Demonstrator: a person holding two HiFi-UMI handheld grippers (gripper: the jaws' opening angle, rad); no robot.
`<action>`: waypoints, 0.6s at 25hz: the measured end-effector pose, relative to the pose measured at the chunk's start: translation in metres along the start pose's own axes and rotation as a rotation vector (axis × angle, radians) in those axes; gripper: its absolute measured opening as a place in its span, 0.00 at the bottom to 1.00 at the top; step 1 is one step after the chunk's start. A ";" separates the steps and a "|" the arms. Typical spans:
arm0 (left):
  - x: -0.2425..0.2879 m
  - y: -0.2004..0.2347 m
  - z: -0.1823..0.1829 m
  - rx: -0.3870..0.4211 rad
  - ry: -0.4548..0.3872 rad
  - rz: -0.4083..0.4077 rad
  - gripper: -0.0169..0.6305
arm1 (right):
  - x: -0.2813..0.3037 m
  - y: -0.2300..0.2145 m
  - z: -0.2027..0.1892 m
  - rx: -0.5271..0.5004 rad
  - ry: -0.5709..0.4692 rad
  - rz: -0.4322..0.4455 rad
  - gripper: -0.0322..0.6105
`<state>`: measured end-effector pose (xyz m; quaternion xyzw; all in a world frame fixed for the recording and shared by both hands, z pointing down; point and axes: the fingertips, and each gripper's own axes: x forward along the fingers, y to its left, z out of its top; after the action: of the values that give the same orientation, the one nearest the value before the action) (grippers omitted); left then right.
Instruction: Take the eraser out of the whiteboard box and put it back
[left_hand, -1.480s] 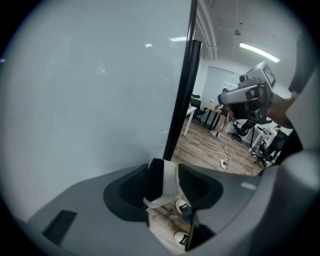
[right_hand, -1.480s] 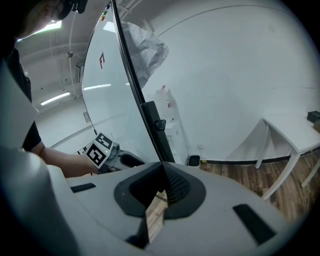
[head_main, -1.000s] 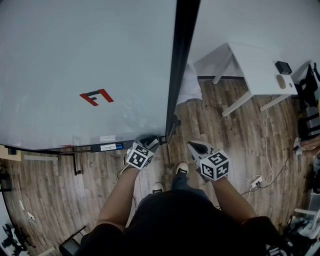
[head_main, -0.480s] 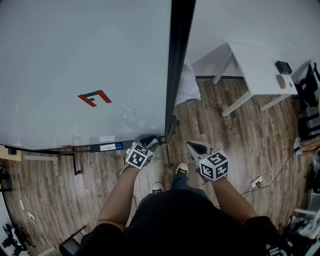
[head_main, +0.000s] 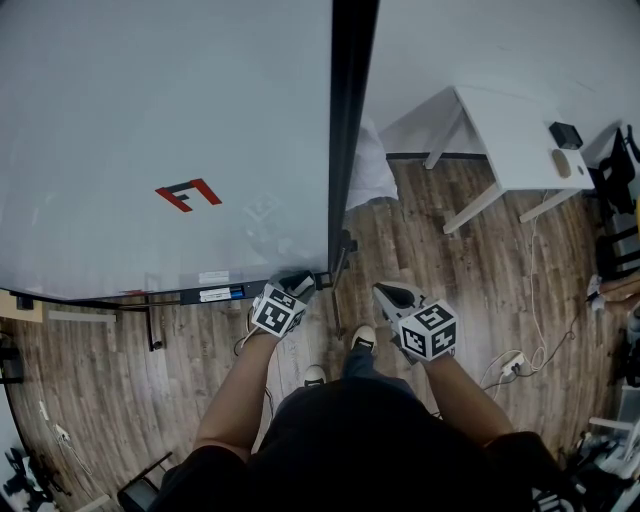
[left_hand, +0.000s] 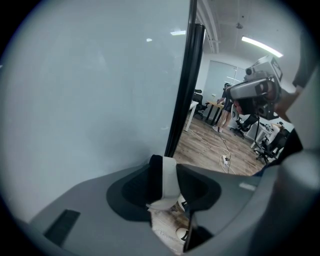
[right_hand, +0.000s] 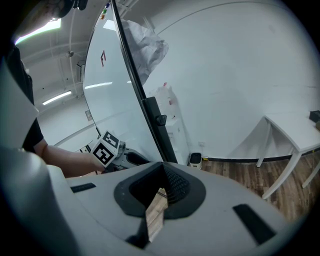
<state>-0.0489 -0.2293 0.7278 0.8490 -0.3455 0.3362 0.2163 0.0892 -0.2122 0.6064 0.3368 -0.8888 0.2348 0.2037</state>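
Little has moved since the earlier frame — only the jaws of my left tool (head_main: 299, 286) have just been closing, and the whiteboard (head_main: 150, 120) edge slid slightly leftward in the head view. The eraser (left_hand: 169, 179) stands between those jaws, which seem to pinch both its faces, at the right end of the whiteboard box (head_main: 225, 294). I judge the taking-out only begins; lifting and returning remain. It stands on edge, black felt leftward, long axis seemingly along the jaws — toward the board. My right tool (right_hand: 162, 176) is pressed together, empty.

Left hand-held gripper (head_main: 300, 284) has just been closing onto the eraser (left_hand: 169, 180); right hand-held gripper (head_main: 388, 294) pinched together.
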 end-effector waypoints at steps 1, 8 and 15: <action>0.000 0.000 0.000 0.003 0.000 0.003 0.28 | -0.001 0.000 0.000 0.000 -0.001 -0.001 0.04; -0.002 -0.002 0.001 0.010 -0.003 0.019 0.27 | -0.005 0.001 0.003 -0.006 -0.007 -0.002 0.04; -0.012 -0.001 0.009 0.012 -0.032 0.031 0.27 | -0.008 0.004 0.004 -0.013 -0.009 0.000 0.04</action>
<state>-0.0503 -0.2288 0.7126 0.8502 -0.3597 0.3281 0.2004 0.0911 -0.2073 0.5978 0.3364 -0.8911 0.2278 0.2019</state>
